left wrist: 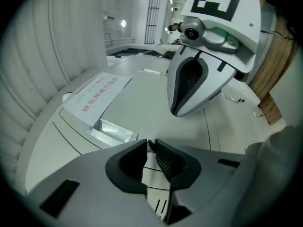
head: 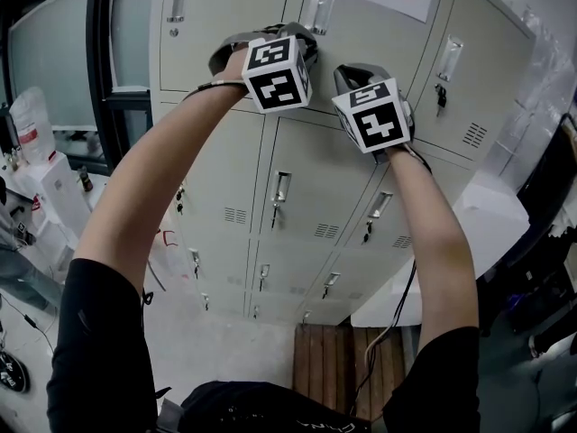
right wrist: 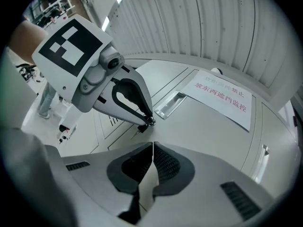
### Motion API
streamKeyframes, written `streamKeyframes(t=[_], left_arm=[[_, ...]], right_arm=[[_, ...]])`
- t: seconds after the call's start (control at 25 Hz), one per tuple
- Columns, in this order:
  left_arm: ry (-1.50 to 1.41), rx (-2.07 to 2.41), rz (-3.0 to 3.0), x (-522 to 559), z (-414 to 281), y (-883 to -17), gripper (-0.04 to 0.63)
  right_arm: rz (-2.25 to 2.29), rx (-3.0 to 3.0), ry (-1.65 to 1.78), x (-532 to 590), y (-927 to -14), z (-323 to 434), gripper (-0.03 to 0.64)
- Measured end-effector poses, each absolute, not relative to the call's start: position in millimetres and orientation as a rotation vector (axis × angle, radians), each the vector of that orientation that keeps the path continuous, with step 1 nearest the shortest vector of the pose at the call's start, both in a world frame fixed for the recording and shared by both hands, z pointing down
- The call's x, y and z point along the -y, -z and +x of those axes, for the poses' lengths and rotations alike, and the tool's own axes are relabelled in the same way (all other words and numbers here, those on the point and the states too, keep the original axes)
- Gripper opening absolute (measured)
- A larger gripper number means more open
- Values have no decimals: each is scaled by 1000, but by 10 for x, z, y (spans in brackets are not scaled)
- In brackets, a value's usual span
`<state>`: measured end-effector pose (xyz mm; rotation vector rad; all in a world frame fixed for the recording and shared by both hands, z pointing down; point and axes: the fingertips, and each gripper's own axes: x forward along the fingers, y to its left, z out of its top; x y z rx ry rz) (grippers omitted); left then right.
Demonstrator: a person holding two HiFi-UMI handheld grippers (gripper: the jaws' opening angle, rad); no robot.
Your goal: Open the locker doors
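A grey locker bank (head: 306,170) fills the head view, and both grippers are raised to its upper middle door (right wrist: 208,141). That door carries a paper notice (right wrist: 220,98) and a recessed metal handle (right wrist: 170,104). My left gripper (left wrist: 151,144) pinches a small dark key (right wrist: 141,127) standing in the door's lock, just below the handle. From the right gripper view its tips (right wrist: 149,122) meet on that key. My right gripper (right wrist: 152,144) is shut with nothing between its jaws, and it hovers close beside the left one, off the door. In the head view the marker cubes (head: 275,75) hide both sets of jaws.
Other locker doors lie below and to the sides, each with a handle (head: 281,188) and a hanging key (head: 440,97). A dark-framed window (head: 108,52) is at the left, a white counter (head: 491,219) at the right, and a wooden pallet (head: 347,359) is on the floor.
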<state>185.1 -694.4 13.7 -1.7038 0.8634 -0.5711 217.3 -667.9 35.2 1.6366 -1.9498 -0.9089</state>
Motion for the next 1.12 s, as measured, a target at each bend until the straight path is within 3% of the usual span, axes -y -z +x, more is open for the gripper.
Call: streamKeyframes(t=[0.6, 1.12], left_arm=[[846, -642, -1166, 6936, 1847, -202, 64], [822, -647, -1168, 6928, 1837, -234, 66]], right_arm=[[1629, 1930, 916, 6627, -337, 2135, 32], [1616, 1910, 931, 6629, -345, 2119, 32]])
